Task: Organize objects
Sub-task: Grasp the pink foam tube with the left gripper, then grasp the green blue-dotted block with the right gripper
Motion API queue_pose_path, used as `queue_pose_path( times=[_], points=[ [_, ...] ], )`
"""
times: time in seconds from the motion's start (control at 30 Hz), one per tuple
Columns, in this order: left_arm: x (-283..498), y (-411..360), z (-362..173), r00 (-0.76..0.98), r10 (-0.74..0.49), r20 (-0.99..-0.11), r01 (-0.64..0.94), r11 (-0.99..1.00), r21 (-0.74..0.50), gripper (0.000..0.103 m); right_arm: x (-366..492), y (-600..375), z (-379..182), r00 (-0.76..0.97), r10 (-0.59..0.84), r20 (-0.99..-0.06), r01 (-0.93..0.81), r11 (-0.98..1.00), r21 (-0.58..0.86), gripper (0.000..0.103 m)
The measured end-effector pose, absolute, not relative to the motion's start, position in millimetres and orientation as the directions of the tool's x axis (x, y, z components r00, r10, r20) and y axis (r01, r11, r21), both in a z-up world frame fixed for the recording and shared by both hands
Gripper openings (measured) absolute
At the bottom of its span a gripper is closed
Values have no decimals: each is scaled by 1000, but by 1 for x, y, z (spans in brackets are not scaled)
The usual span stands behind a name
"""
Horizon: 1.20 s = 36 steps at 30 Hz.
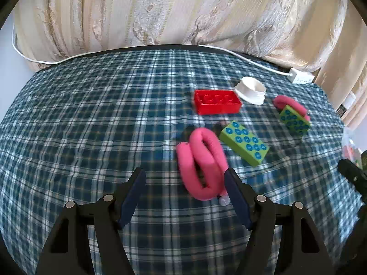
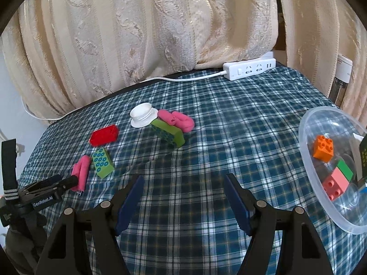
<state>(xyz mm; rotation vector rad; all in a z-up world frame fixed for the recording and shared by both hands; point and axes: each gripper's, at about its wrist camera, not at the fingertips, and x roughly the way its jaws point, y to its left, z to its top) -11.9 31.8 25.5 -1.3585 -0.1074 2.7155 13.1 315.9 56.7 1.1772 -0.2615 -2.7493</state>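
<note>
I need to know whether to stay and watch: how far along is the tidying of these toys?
Done: the clear bowl already holds an orange brick and a pink-and-green one. In hand: nothing gripped; the left gripper stands open beside a pink foam curler, the right gripper open over bare cloth. Left: red brick, two green blocks, white cap, second curler.

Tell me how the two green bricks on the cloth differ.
The near green brick lies flat, studs up; the far green brick is tipped on edge. The near one lies beside a pink foam curler; the far one leans against another curler. Both have blue studs.
</note>
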Motion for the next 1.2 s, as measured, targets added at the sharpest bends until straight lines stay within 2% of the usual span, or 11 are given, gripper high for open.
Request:
queue_pose_path(
  times=[0.2, 0.5, 0.7, 0.87, 1.2],
  points=[
    [-15, 52, 27, -592, 146, -792, -108, -989, -101, 72, 9, 305, 55, -665, -227, -712, 101, -971, 215, 75],
    [-28, 50, 15, -577, 110, -809, -80, -994, -78, 70, 2, 292, 50, -635, -264, -726, 148, -964, 222, 75],
    [-29, 53, 13, -579, 141, -803, -113, -989, -93, 53, -2, 283, 48, -619, -281, -734, 170, -960, 224, 75],
    [-27, 48, 18, -602, 159, -782, -110, -987, -116, 52, -10, 276, 47, -597, -317, -737, 208, -948, 239, 75],
    [-16, 33, 31, -660, 90, -746, -50, -996, -77, 52, -26, 240, 45, -555, -379, -741, 332, -917, 220, 75]
  ],
)
